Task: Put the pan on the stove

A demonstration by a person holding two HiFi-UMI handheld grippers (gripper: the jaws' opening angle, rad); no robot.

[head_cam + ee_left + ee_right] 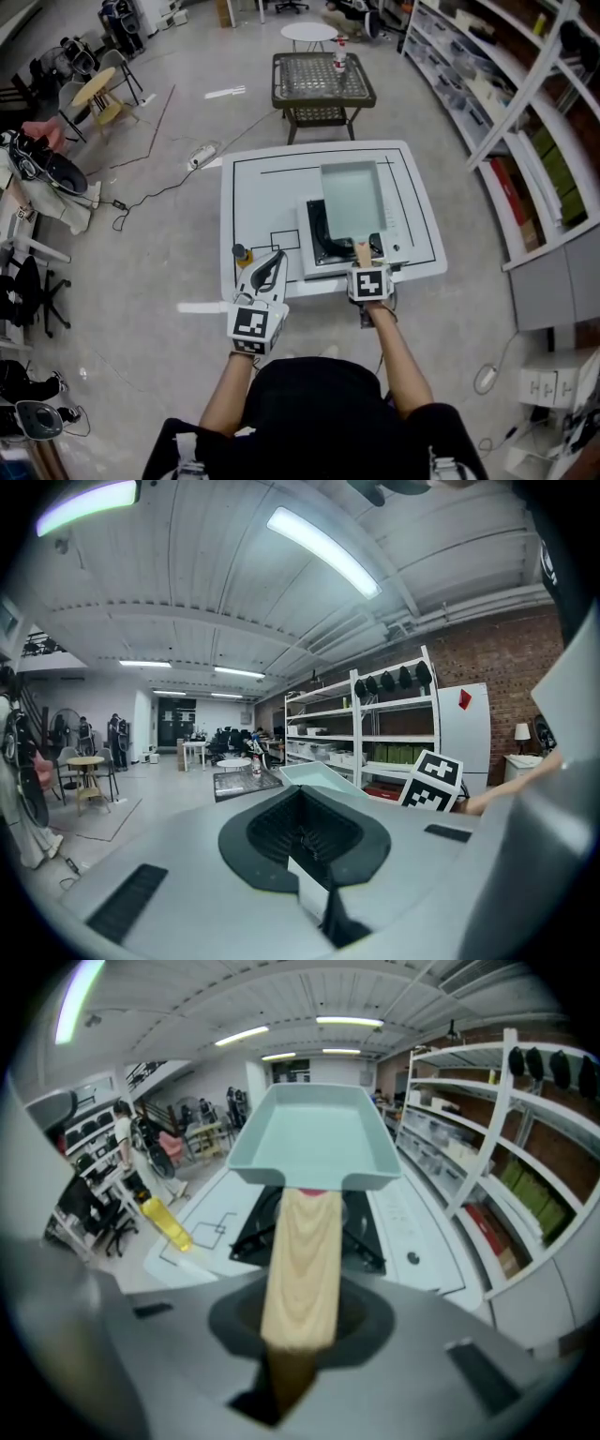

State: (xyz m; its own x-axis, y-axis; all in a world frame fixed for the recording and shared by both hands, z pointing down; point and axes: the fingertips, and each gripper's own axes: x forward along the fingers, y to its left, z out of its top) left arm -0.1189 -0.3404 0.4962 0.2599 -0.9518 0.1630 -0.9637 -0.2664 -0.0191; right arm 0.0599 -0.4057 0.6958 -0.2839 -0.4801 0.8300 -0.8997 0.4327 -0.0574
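The right arm stretches forward, its claw (362,258) tilted down and clamped on the pale wooden handle (302,1260) of the light teal rectangular pan (353,195) over the black stove (323,246) on the white tabletop (253,187). The left claw (272,264) points level, jaws together, empty

Pale teal pan (352,197) with a light wood-grain handle (362,251), frame centre.
Stove (328,246) was white with a black grate; table (253,187) white with thin black lines; bottle (167,1222) yellow, at left; marker cube (369,283) black-and-white squares; floor (141,244) glossy grey; brick wall (487,658) red-brown, at right.
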